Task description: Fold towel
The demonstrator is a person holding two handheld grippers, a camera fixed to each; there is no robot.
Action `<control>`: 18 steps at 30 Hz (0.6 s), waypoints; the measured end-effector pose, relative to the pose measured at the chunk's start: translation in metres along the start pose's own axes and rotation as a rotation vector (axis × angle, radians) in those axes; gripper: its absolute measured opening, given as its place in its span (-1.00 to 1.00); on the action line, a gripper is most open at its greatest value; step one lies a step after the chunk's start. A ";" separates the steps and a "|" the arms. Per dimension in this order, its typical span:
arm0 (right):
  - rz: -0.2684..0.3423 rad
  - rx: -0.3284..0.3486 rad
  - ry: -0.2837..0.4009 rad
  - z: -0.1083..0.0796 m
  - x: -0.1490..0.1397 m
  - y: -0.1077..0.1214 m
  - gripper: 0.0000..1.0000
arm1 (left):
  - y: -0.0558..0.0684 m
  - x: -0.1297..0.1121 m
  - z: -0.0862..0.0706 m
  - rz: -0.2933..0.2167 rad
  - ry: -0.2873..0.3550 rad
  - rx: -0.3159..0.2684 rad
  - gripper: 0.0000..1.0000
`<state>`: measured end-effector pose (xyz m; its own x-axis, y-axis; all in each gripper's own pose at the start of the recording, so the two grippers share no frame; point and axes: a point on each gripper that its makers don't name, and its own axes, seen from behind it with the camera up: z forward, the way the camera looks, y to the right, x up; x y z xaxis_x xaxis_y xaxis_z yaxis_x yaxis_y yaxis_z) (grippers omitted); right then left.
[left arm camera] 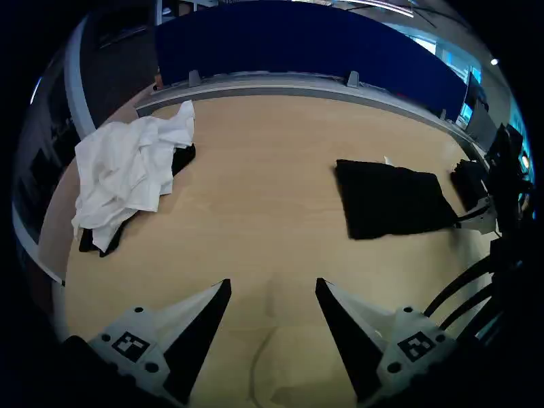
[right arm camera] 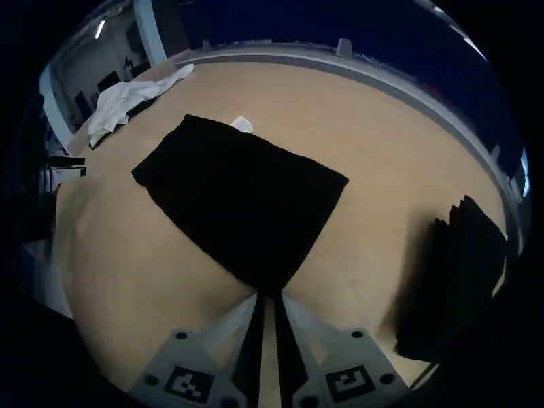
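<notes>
In the left gripper view, the left hand-held gripper [left arm camera: 273, 281] hovers with its fingers spread wide and nothing between them, over bare table [left arm camera: 272, 163] short of the black towel [left arm camera: 394, 198]. That looks like a waiting position while the other side does the work. The towel lies flat. Well to the left of it a crumpled white cloth [left arm camera: 129, 170] is heaped over something dark, probably set aside for later. Behind the towel, a blue partition [left arm camera: 306, 47] runs along the table's far edge.

In the right gripper view, the right hand-held gripper [right arm camera: 270, 296] has its fingertips drawn together on the towel's near corner, which appears pinched between them. A corner grip suits lifting that end over to make a fold. The towel spreads away from the tips, smooth, with a small white tag [right arm camera: 242, 124] at its far edge. To the right of the towel stands a stack of dark folded cloths [right arm camera: 462, 272], likely finished pieces kept clear of the working area.
</notes>
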<state>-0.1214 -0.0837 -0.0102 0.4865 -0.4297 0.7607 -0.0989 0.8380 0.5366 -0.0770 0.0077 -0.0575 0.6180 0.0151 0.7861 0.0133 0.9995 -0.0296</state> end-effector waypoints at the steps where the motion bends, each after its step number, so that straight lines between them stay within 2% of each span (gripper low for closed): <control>1: -0.001 -0.001 0.000 0.000 0.000 0.000 -0.83 | 0.000 0.000 0.000 0.000 -0.001 0.000 0.85; 3: -0.005 -0.004 0.001 -0.001 0.000 0.000 -0.90 | 0.000 -0.001 0.000 0.000 -0.002 0.000 0.85; 9: -0.017 -0.010 0.016 -0.006 0.006 0.000 -0.92 | 0.000 -0.002 0.000 -0.003 -0.003 -0.001 0.84; 18: -0.053 -0.009 0.059 -0.021 0.035 -0.002 -0.93 | 0.000 0.002 -0.003 -0.010 0.004 -0.006 0.84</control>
<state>-0.0861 -0.0934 0.0078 0.5414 -0.4531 0.7082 -0.0642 0.8176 0.5722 -0.0740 0.0080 -0.0578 0.6207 0.0047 0.7841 0.0241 0.9994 -0.0251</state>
